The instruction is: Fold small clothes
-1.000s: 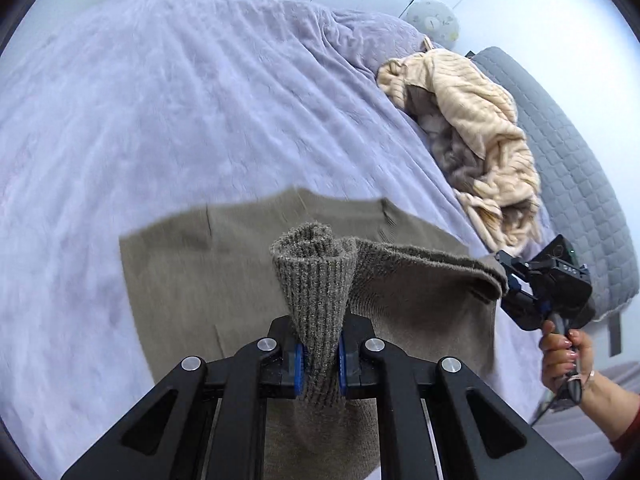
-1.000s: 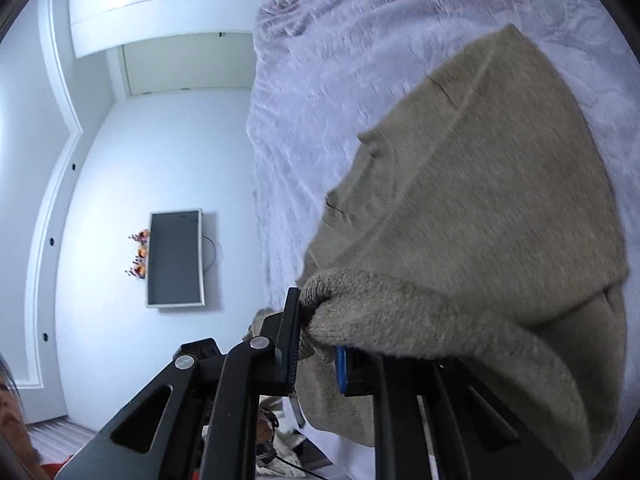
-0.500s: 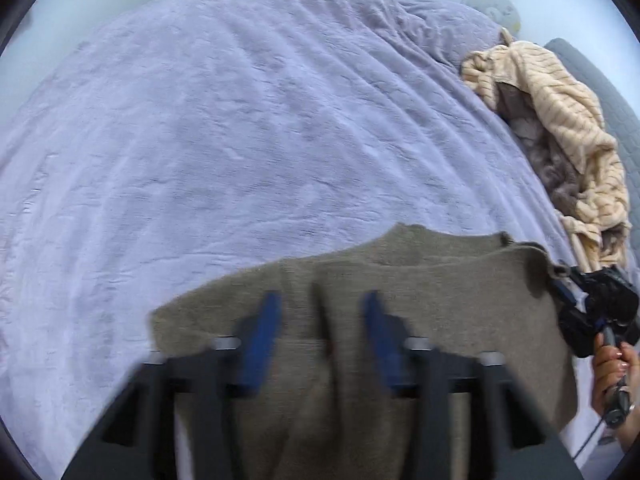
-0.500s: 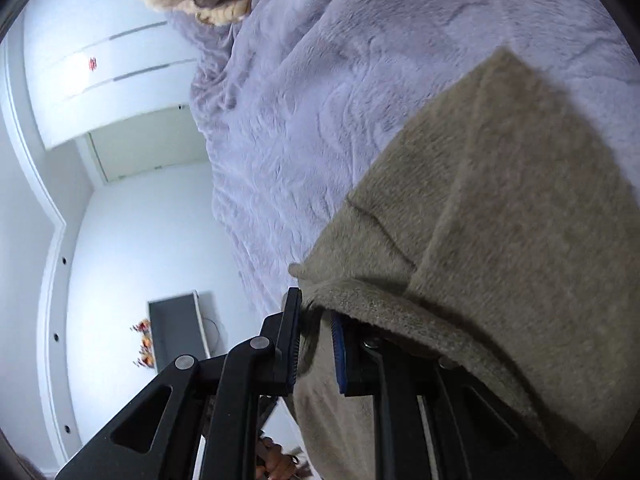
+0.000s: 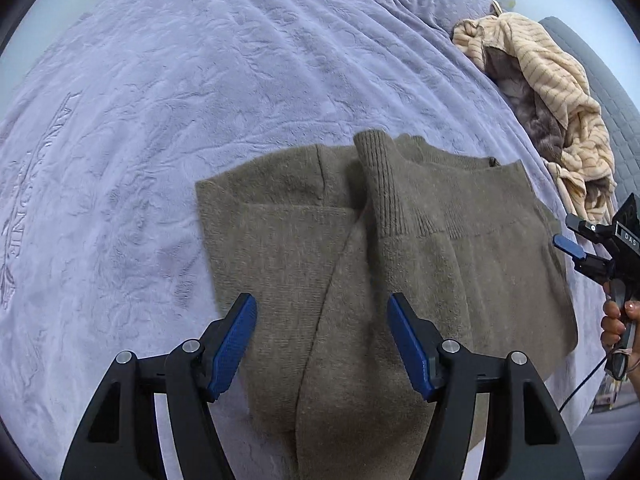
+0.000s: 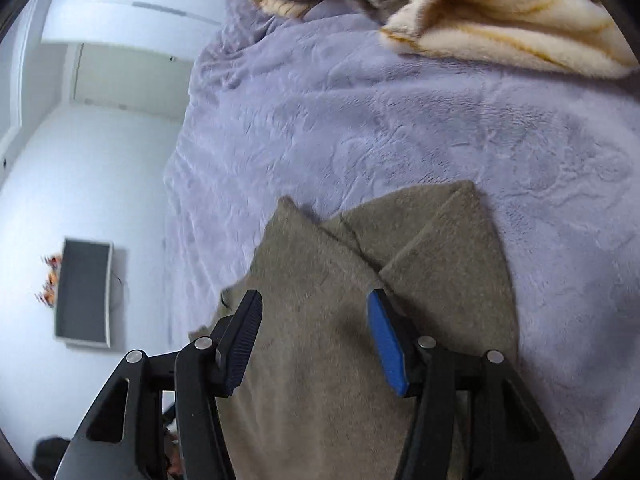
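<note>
An olive-brown knit sweater [image 5: 400, 248] lies flat on the lilac bed cover [image 5: 200, 80], its ribbed sleeve cuff [image 5: 380, 184] folded across the body toward the neckline. My left gripper [image 5: 320, 344] is open and empty, just above the sweater's near part. My right gripper [image 6: 314, 344] is open and empty above the sweater's folded edge [image 6: 420, 248]. The right gripper also shows at the right edge of the left wrist view [image 5: 580, 240], held by a hand beside the sweater.
A cream striped blanket [image 5: 552, 92] lies bunched at the bed's far right and shows in the right wrist view [image 6: 480, 12]. A grey quilted headboard [image 5: 608, 80] stands behind it. The right wrist view shows a white wall with a dark screen [image 6: 84, 296].
Both grippers have opened and let go of the sweater. The sleeve that the left one held now lies folded on the body. Both grippers have drawn back.
</note>
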Motion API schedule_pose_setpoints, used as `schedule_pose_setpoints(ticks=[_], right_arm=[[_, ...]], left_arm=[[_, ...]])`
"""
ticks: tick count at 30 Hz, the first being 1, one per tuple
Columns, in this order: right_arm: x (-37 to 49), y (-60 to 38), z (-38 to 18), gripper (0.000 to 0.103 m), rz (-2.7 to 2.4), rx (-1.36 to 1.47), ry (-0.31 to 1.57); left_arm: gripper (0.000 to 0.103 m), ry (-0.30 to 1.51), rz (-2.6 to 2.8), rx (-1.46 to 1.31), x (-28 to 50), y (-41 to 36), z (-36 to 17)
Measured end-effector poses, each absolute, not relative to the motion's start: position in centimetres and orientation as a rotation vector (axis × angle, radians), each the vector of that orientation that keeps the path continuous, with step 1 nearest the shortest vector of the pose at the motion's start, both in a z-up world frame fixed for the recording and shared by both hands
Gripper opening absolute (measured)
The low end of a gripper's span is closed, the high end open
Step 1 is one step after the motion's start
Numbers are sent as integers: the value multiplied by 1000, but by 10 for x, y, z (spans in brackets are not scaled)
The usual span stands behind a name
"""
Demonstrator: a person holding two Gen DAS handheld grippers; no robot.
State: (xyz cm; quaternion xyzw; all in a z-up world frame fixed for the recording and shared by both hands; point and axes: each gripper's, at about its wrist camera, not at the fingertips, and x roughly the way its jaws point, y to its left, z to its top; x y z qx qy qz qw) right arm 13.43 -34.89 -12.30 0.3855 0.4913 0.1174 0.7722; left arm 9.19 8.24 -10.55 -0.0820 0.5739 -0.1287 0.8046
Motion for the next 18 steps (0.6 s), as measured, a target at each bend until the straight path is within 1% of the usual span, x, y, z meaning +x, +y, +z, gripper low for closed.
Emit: schedule_pose_setpoints(ticks=[5, 11, 15, 16, 17, 18], right_arm=[[142, -326, -114, 59, 204, 700, 1081], [182, -321, -109, 59, 149, 472, 1091], [200, -320, -124, 58, 174, 449, 1170], [203, -319, -126, 46, 174, 445, 1184], [205, -318, -128, 15, 184, 430, 1203], [204, -315, -126, 10, 209, 409, 1217]], left_arm=[[68, 1218, -337, -177, 110, 64, -107], [68, 1204, -330, -121, 126, 49, -108], [68, 1188, -310, -119, 123, 52, -103], [68, 1187, -305, -121, 122, 53, -102], [68, 1184, -301, -123, 122, 55, -101], [68, 1182, -297, -124, 122, 57, -100]])
